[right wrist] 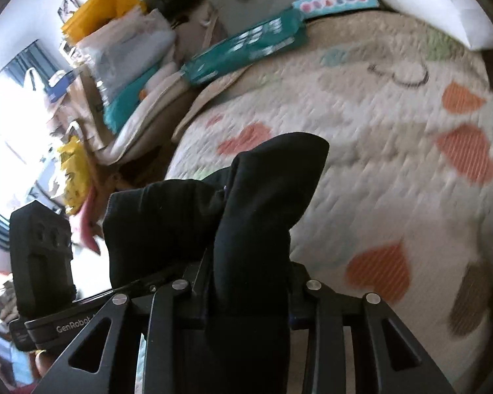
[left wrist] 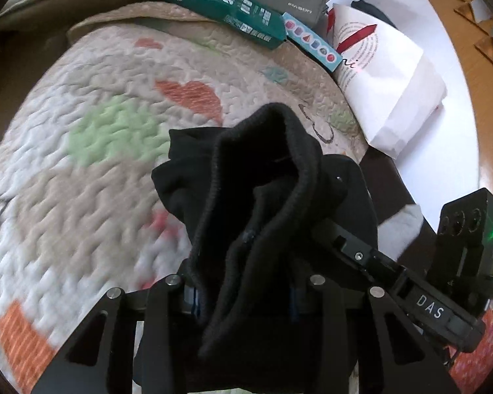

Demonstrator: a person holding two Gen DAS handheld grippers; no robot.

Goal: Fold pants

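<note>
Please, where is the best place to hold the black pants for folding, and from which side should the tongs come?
Grip the thick ribbed hem of the pants, coming from above, as both tongs do now: left tongs and right tongs each pinch a bunched edge. The hem is sturdy and stands up clear of the quilt.

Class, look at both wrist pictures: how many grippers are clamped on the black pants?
2. The left gripper pinches a ribbed edge of the black pants over the quilt; the right gripper pinches another bunch beside it.
</note>
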